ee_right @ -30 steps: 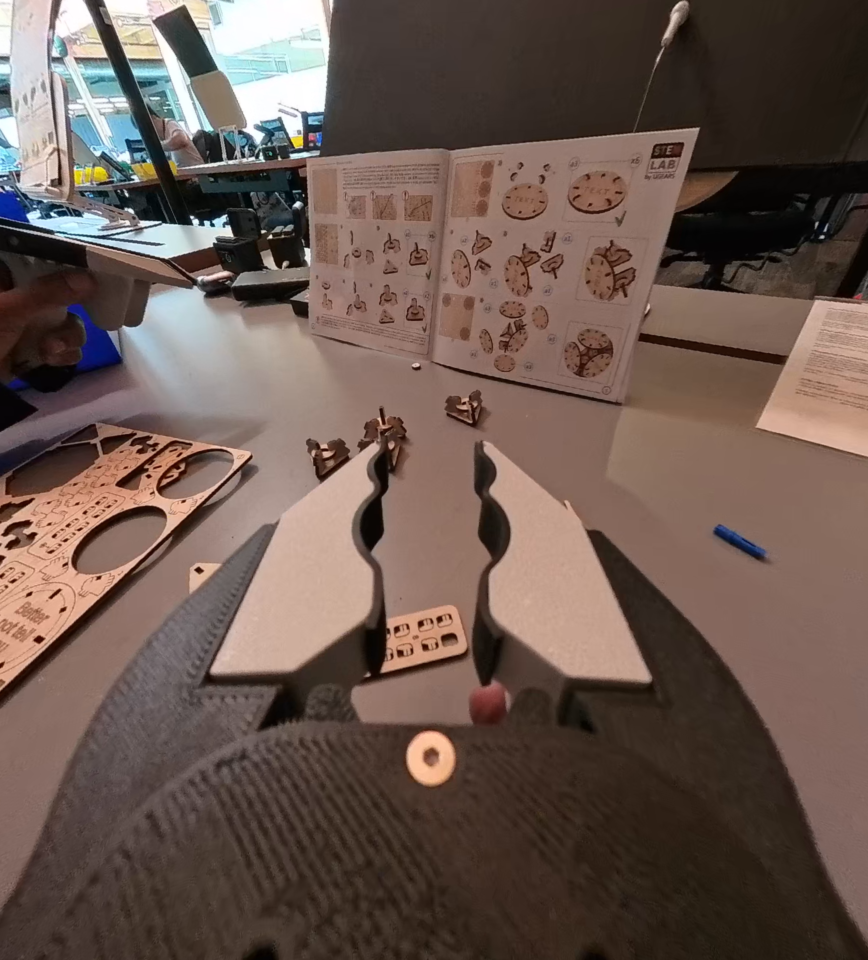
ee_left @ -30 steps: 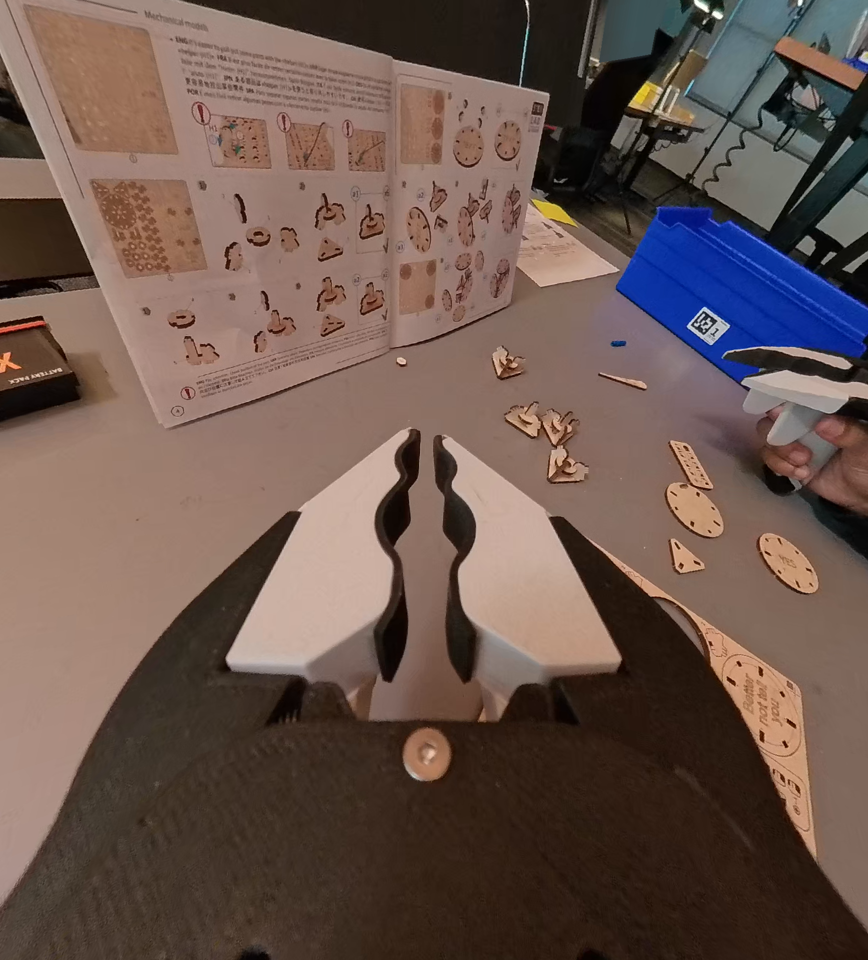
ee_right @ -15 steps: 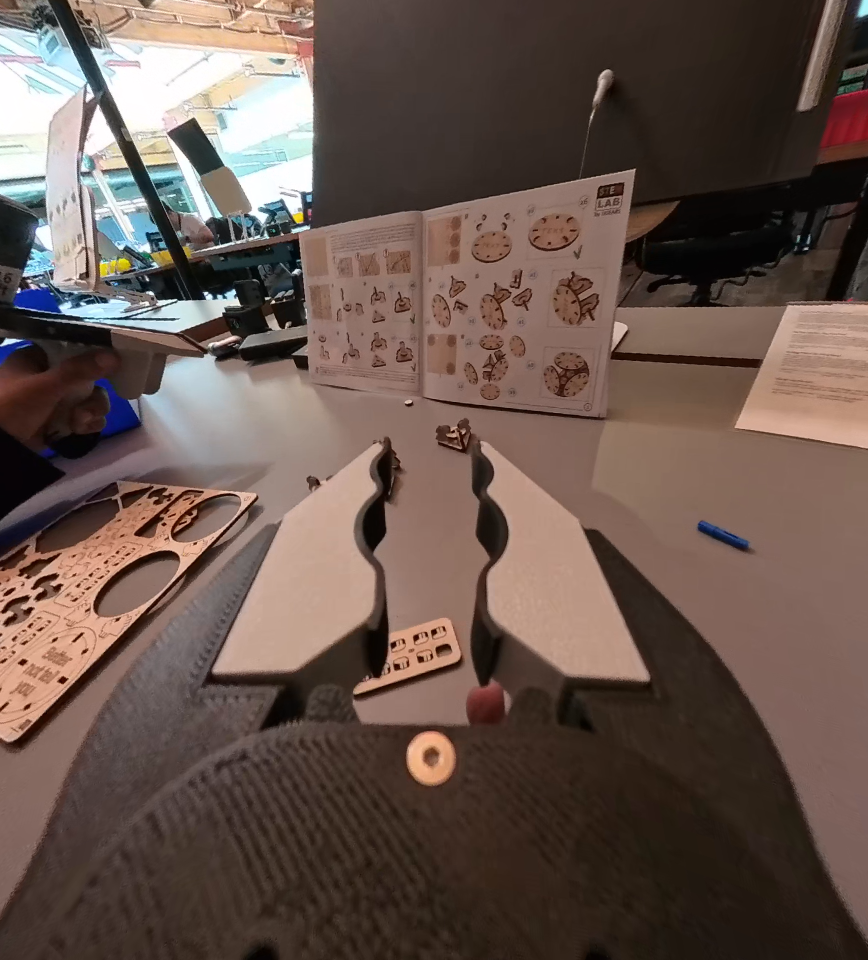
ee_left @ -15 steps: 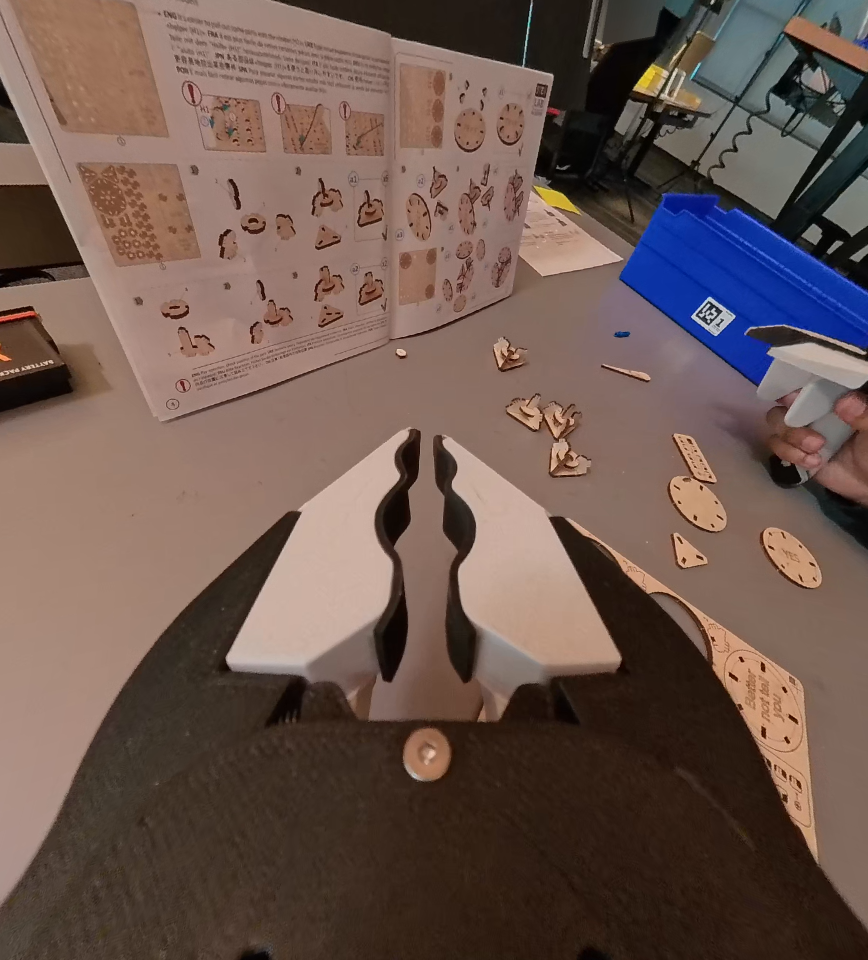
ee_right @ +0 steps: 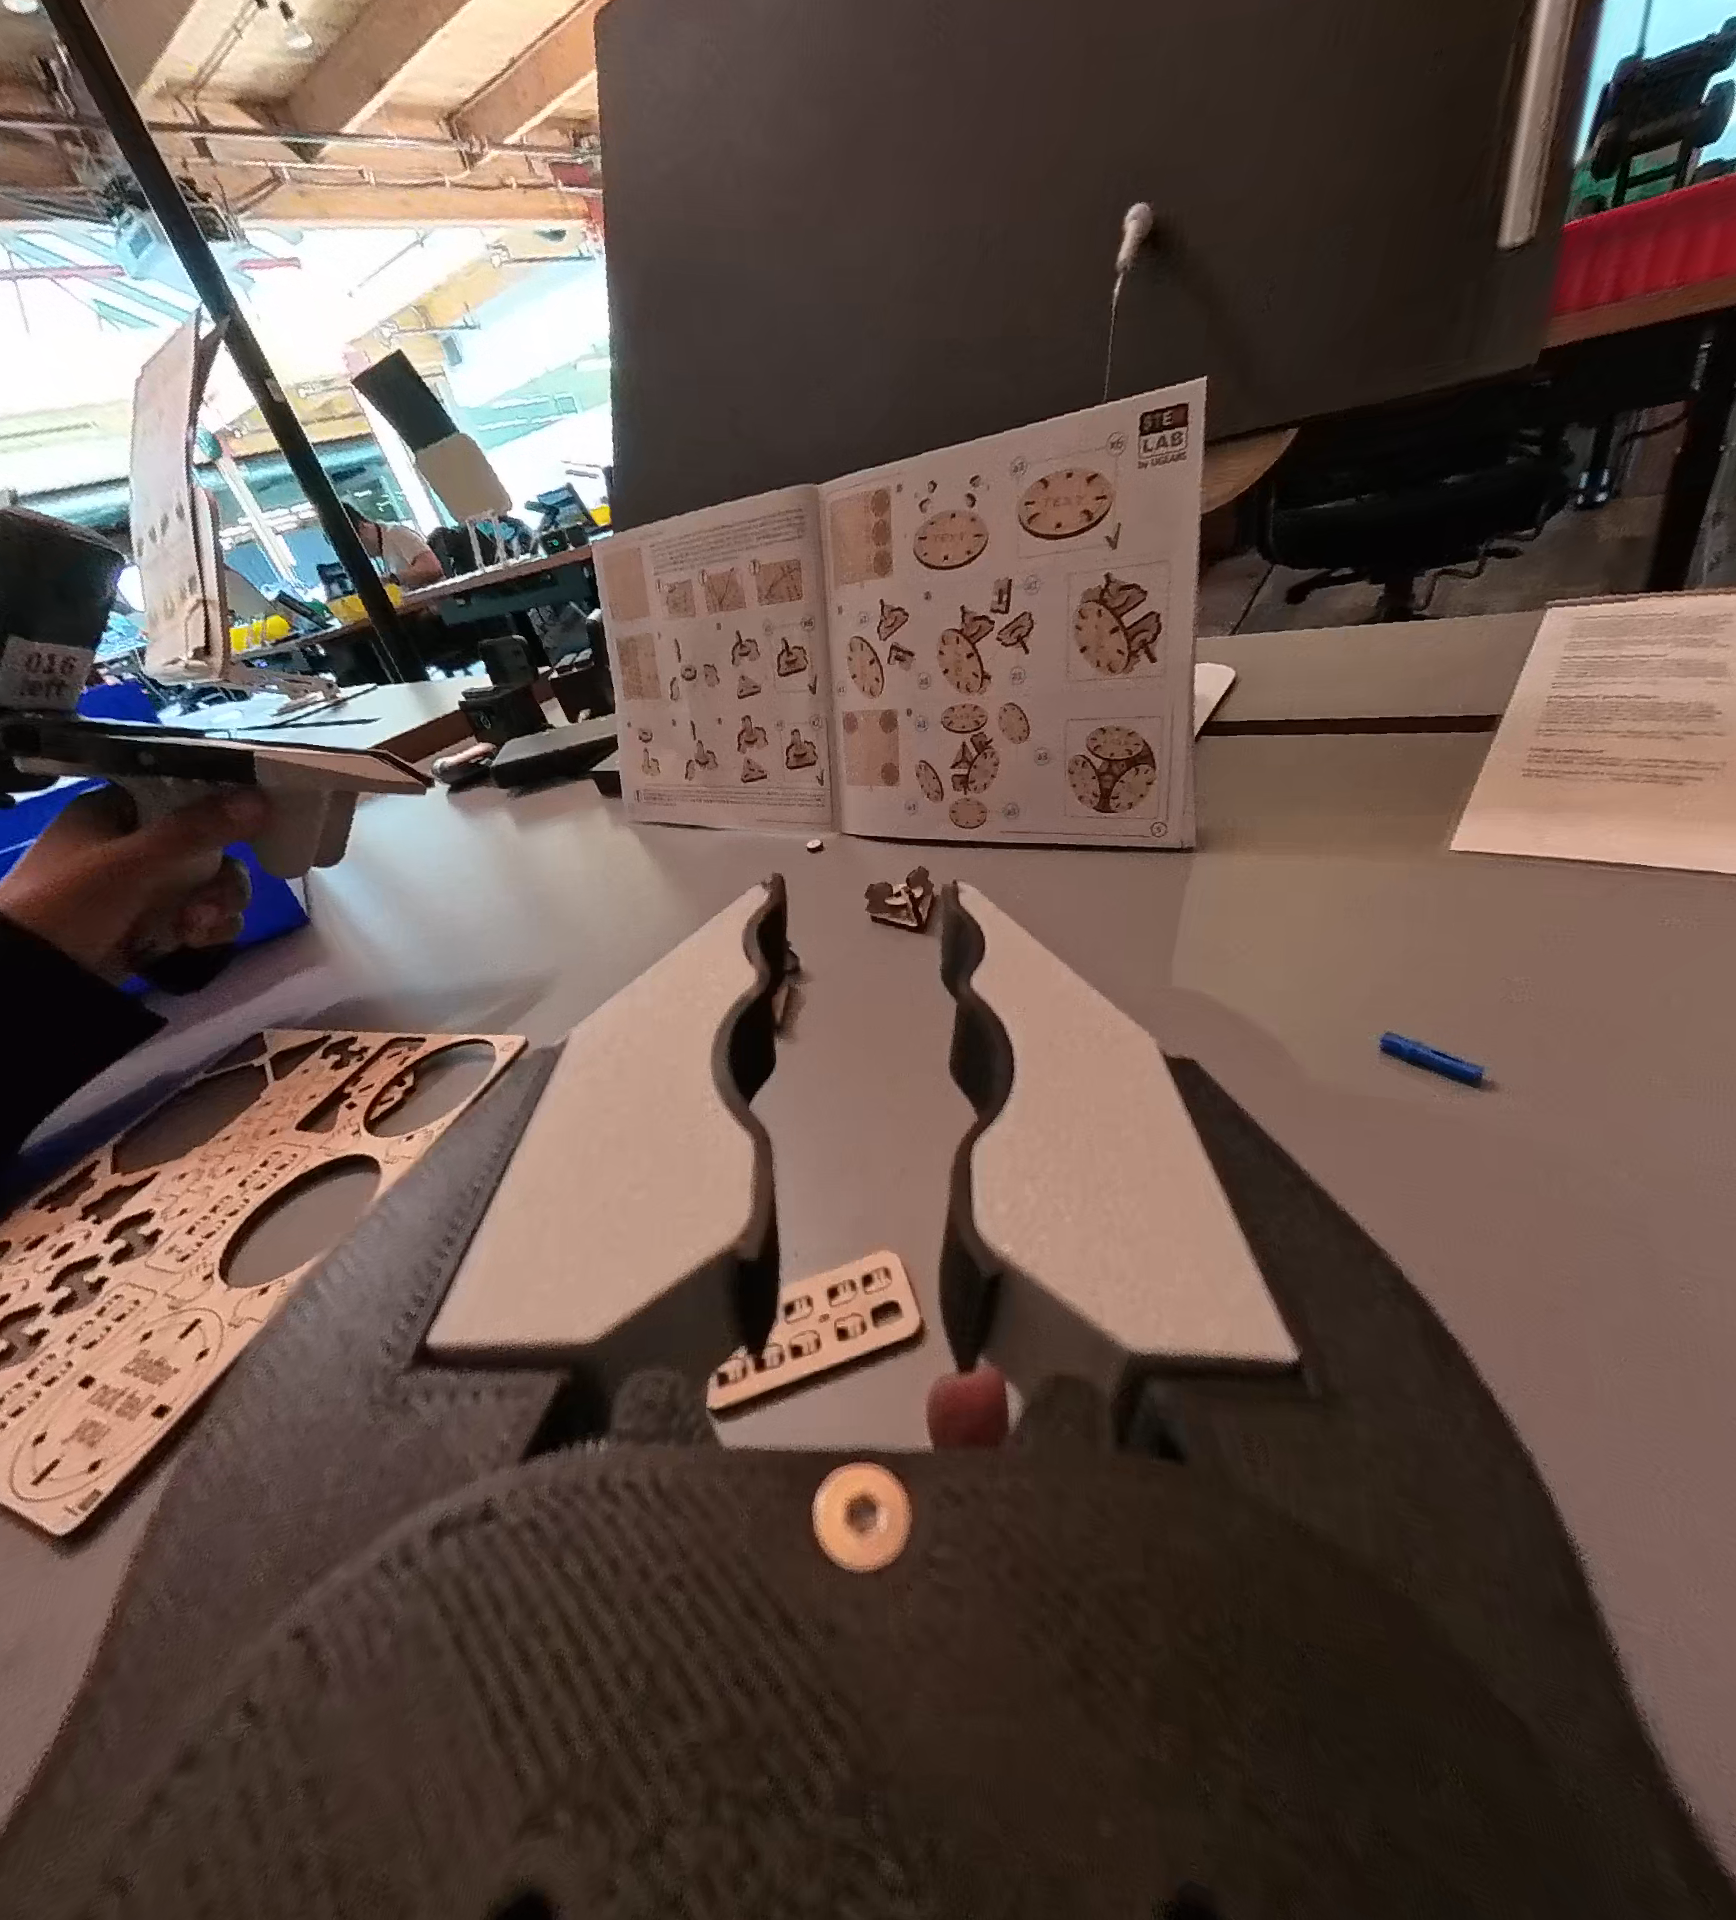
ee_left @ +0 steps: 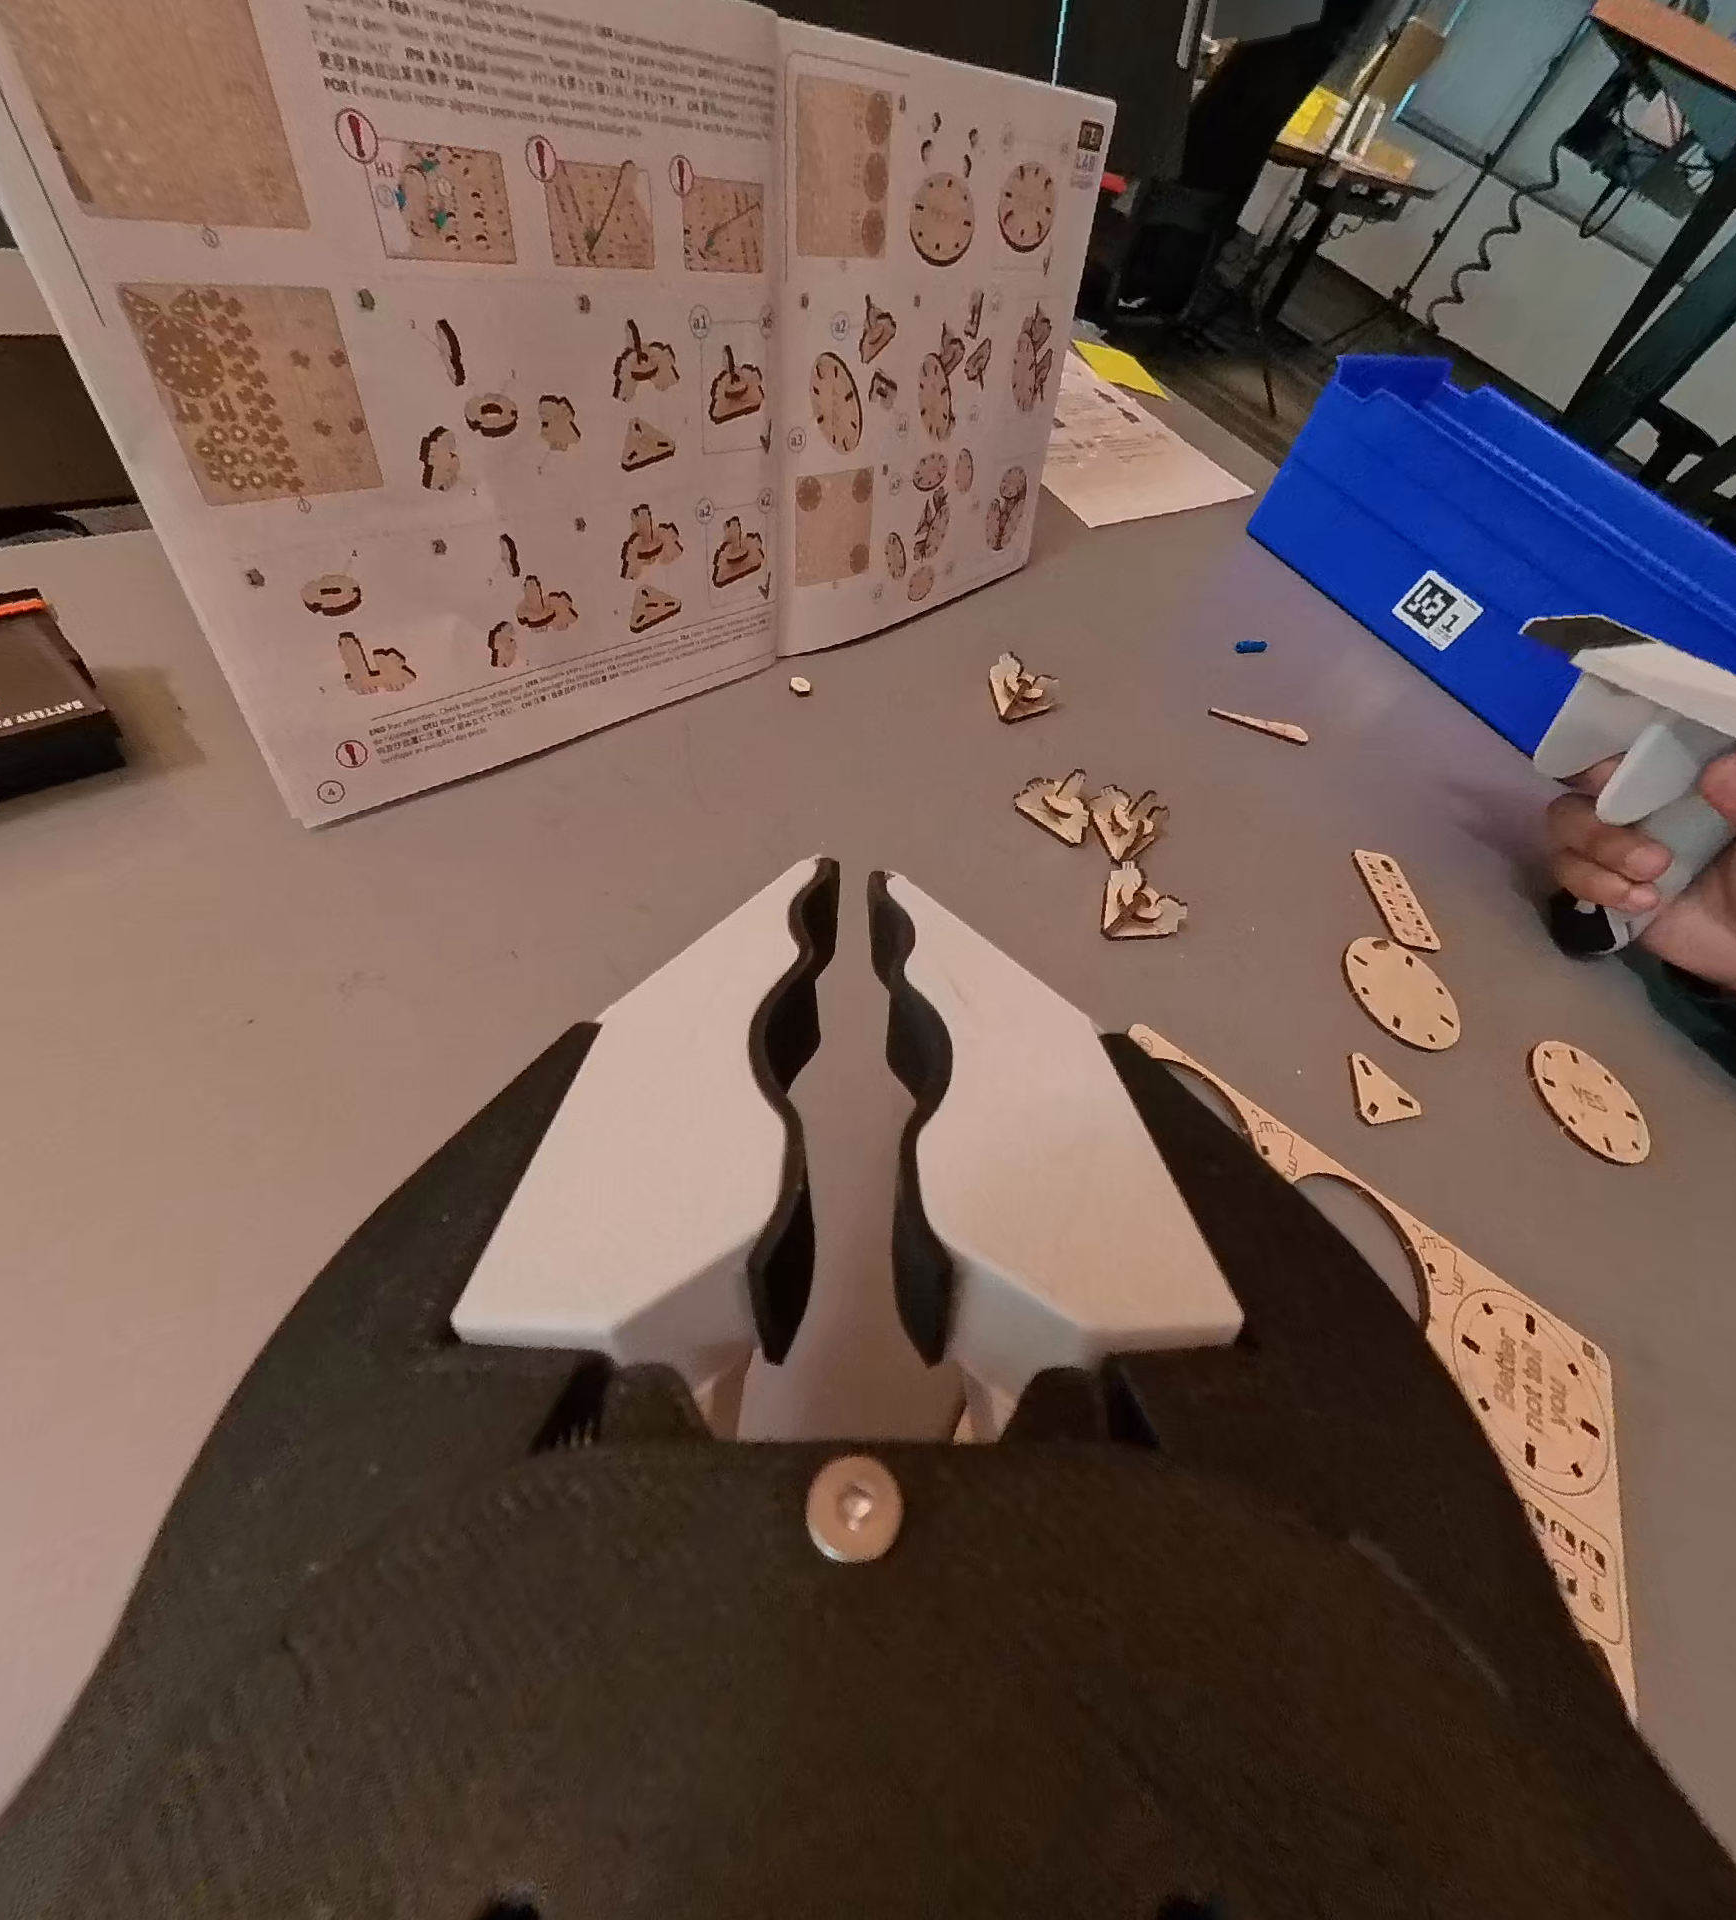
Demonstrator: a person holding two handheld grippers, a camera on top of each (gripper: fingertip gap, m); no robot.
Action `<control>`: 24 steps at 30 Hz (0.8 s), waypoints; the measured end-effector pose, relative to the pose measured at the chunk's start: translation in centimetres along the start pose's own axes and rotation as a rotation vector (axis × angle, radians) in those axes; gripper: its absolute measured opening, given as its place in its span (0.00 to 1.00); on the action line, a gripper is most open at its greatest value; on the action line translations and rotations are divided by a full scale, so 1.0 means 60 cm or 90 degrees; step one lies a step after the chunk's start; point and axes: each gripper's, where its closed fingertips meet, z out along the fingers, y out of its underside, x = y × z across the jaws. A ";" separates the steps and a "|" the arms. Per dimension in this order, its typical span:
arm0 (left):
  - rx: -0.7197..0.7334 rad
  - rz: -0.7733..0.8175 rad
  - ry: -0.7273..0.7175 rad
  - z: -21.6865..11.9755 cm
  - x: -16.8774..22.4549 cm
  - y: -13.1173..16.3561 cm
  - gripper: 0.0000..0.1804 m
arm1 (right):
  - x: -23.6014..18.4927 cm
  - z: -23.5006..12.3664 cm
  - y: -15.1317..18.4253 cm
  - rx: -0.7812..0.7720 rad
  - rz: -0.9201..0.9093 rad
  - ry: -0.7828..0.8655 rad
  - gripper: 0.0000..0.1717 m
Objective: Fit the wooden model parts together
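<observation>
Left gripper [ee_left: 848, 883]: held level above the tabletop [ee_left: 220, 1039], jaws drawn almost together with only a thin slit left between the black wavy pads, nothing gripped; its pistol handle is seen clasped in a hand [ee_right: 131, 883] with a dark sleeve. Right gripper [ee_right: 859, 899]: jaws set clearly apart, nothing pressed between the pads, grey handle wrapped by a hand [ee_left: 1716, 883].
</observation>
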 end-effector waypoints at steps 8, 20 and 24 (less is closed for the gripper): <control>-0.007 0.001 -0.003 0.002 -0.001 0.003 0.02 | 0.010 -0.014 -0.024 0.046 -0.080 0.060 0.13; -0.017 0.004 -0.008 0.004 -0.003 0.008 0.03 | 0.020 -0.046 -0.070 0.158 -0.084 0.103 0.11; -0.021 0.005 -0.008 0.006 -0.003 0.010 0.03 | 0.019 -0.045 -0.068 0.154 -0.084 0.101 0.11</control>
